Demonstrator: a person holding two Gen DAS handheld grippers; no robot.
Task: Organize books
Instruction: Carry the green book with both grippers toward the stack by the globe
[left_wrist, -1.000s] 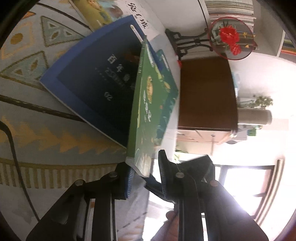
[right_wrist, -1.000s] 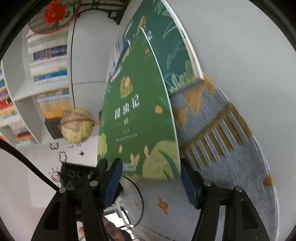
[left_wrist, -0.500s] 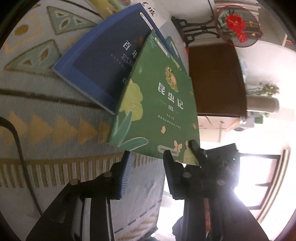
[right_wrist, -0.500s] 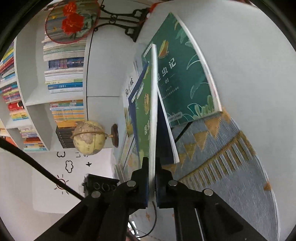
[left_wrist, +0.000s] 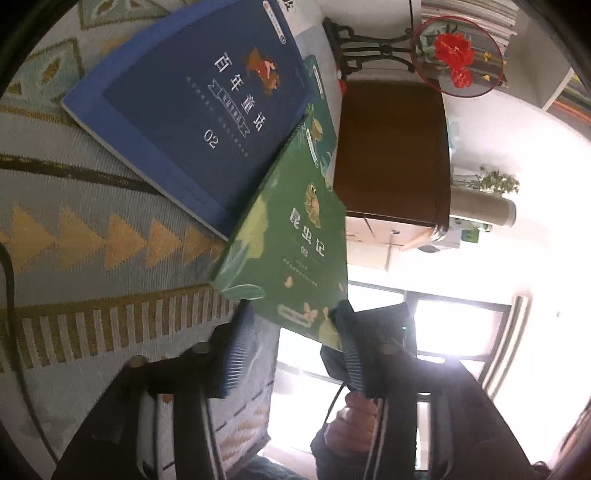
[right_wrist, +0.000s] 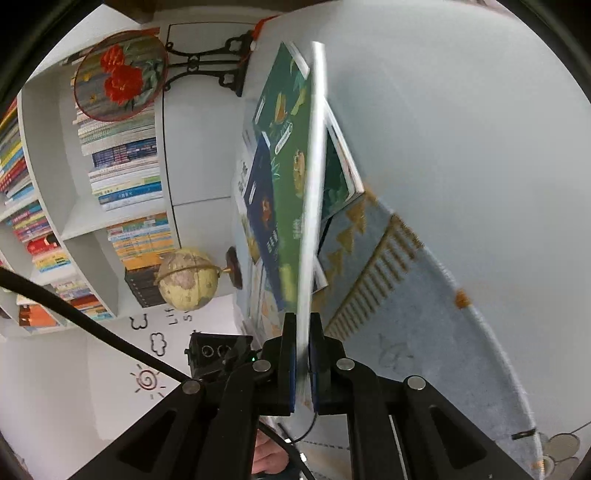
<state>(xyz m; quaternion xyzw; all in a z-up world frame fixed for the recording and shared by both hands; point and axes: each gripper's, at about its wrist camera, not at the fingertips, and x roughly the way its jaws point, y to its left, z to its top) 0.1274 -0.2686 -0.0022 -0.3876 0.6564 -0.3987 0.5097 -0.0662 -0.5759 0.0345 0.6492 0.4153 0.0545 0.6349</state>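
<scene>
Books lie spread on the patterned rug (left_wrist: 92, 229) in front of you. Going left to right in your left wrist view, the blue book (left_wrist: 192, 110) lies flat on the rug, its cover marked 02 facing up. The light green book (left_wrist: 291, 243) overlaps the blue one's right edge and rises off the rug, out past the rug's right edge. A darker green book (left_wrist: 320, 122) peeks out from under both, near the rug's far right corner.

Your left gripper (left_wrist: 291, 350) is opening: its blue pads (left_wrist: 236, 354) stand apart on either side of the light green book's near edge and do not press it.

In your right wrist view, a globe (right_wrist: 186, 278) and a round fan with red flowers (right_wrist: 118, 75) stand at the left before shelves of books. The light green book (right_wrist: 291, 206) shows edge-on, and your right gripper (right_wrist: 303, 363) is clamped tight on its near edge, holding it up over the blue book (right_wrist: 264, 221) and the darker green book (right_wrist: 338, 173).
</scene>
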